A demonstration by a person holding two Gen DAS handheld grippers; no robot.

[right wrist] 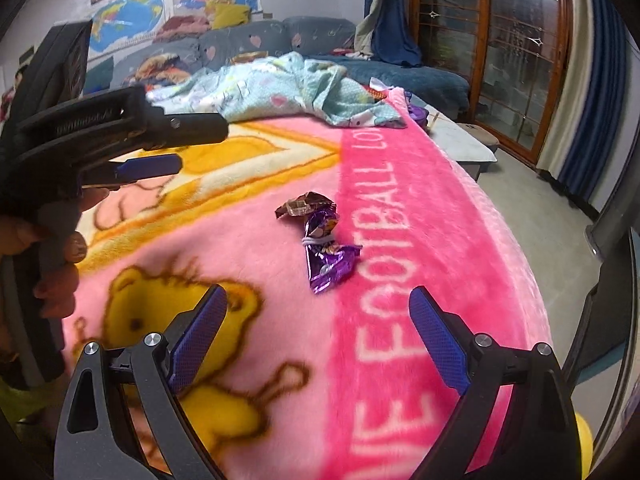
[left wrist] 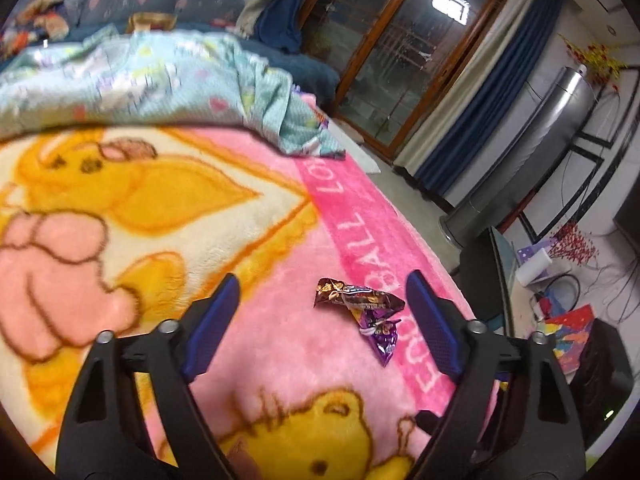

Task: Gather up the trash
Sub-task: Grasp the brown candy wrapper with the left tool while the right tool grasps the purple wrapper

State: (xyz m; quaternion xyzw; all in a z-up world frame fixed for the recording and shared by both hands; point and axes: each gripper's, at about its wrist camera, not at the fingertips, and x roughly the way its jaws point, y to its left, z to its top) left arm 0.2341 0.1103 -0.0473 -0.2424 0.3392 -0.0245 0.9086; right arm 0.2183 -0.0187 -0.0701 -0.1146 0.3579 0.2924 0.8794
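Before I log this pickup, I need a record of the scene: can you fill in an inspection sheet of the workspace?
Surface: pink plush blanket with yellow bear prints and a darker pink lettered band, spread flat.
Job's things: crumpled purple and brown wrapper lying on the blanket beside the band, untouched.
Clutter: rumpled light blue quilt at the far end; small purple items at the blanket's far corner, too small to tell.
Grippers: left gripper open, wrapper between its fingers but not pressed; right gripper open, short of the wrapper.
Cables: loose cords on the floor by a low stand.
Surroundings: blue sofa, wall maps, wood-framed glass doors, blue curtains.
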